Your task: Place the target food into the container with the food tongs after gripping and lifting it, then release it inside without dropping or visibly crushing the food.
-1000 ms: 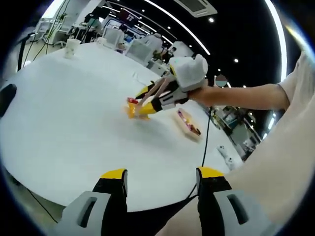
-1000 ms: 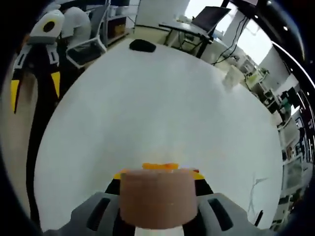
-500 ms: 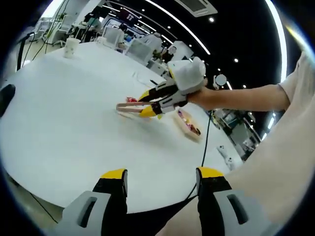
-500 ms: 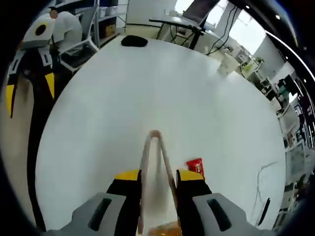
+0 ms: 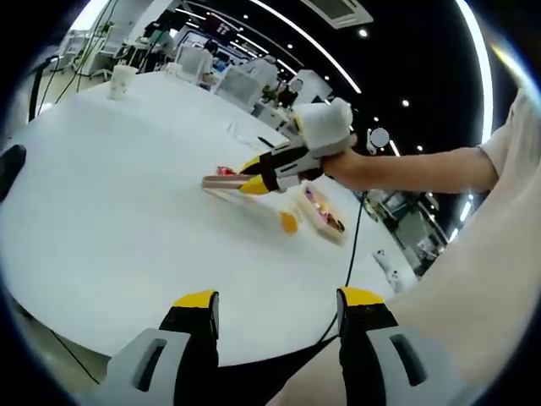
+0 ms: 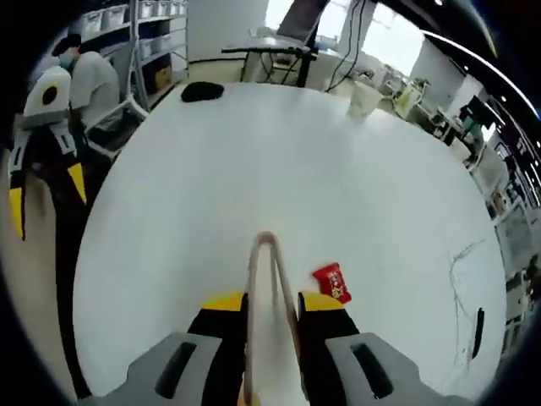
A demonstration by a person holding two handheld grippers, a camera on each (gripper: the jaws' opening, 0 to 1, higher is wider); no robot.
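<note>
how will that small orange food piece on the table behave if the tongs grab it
The orange piece looks small and rounded, so it may roll or skid on the smooth white table. The tongs held by the right gripper end in narrow tips, so it could squirt out. How soft it is cannot be told.

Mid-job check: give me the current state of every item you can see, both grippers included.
Left gripper: open, empty.
Right gripper: shut on the tongs.
Tongs: held, tips together, empty.
Orange food piece: lying loose on the table, outside the container.
Container: open, holding food.
Red packet: flat on table.
</note>
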